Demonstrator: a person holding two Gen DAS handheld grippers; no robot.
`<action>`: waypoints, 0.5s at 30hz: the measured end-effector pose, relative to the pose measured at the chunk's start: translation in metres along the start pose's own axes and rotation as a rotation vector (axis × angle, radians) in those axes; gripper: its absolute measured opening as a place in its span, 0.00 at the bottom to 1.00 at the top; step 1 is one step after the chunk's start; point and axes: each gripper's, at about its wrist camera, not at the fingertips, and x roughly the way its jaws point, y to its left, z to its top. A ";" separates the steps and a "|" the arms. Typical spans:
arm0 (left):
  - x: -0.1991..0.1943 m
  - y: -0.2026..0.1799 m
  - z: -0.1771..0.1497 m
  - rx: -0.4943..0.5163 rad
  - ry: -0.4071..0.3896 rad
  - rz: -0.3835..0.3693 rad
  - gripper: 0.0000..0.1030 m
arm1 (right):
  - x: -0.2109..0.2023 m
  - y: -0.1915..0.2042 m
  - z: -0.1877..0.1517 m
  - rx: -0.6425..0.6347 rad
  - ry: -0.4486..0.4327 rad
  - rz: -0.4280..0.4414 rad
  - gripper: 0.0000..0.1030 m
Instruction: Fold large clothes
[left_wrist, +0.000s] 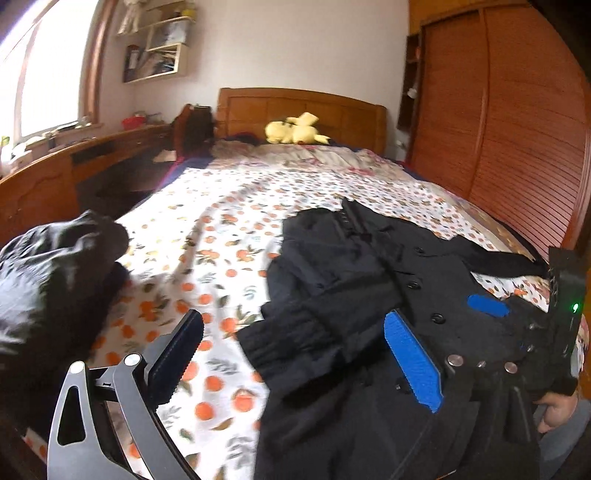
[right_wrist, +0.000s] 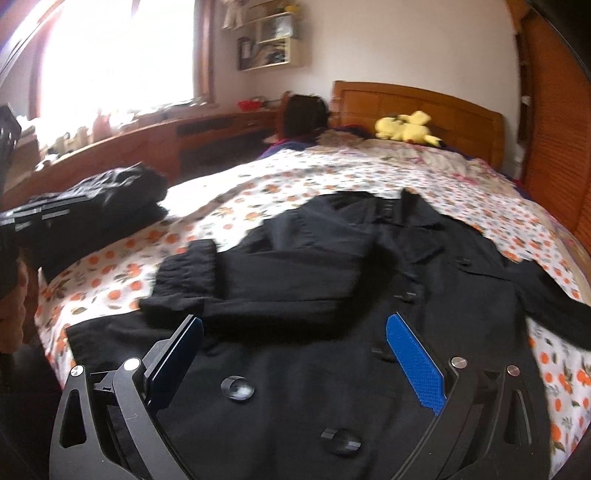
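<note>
A large black buttoned coat (left_wrist: 369, 280) lies spread on the bed, front up, its left sleeve (right_wrist: 266, 284) folded across the chest with the ribbed cuff (right_wrist: 184, 277) toward the left. Its right sleeve (right_wrist: 554, 306) stretches out to the right. My left gripper (left_wrist: 295, 350) is open and empty above the coat's left edge. My right gripper (right_wrist: 295, 350) is open and empty above the coat's lower front, over its buttons (right_wrist: 237, 387). The right gripper also shows in the left wrist view (left_wrist: 487, 306) at the right edge.
The bed has an orange-print sheet (left_wrist: 207, 229). A pile of dark clothes (left_wrist: 48, 280) sits at the bed's left edge, also in the right wrist view (right_wrist: 107, 199). A yellow plush toy (left_wrist: 295, 129) lies by the wooden headboard. A wardrobe (left_wrist: 517, 129) stands right, a desk (left_wrist: 74, 158) left.
</note>
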 end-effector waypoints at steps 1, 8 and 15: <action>-0.003 0.006 -0.001 -0.006 -0.001 0.006 0.97 | 0.003 0.006 0.001 -0.010 0.005 0.011 0.93; -0.029 0.040 -0.009 -0.032 -0.017 0.032 0.98 | 0.036 0.063 0.005 -0.067 0.080 0.149 0.78; -0.059 0.063 -0.024 -0.042 -0.034 0.056 0.98 | 0.066 0.108 0.007 -0.142 0.179 0.259 0.64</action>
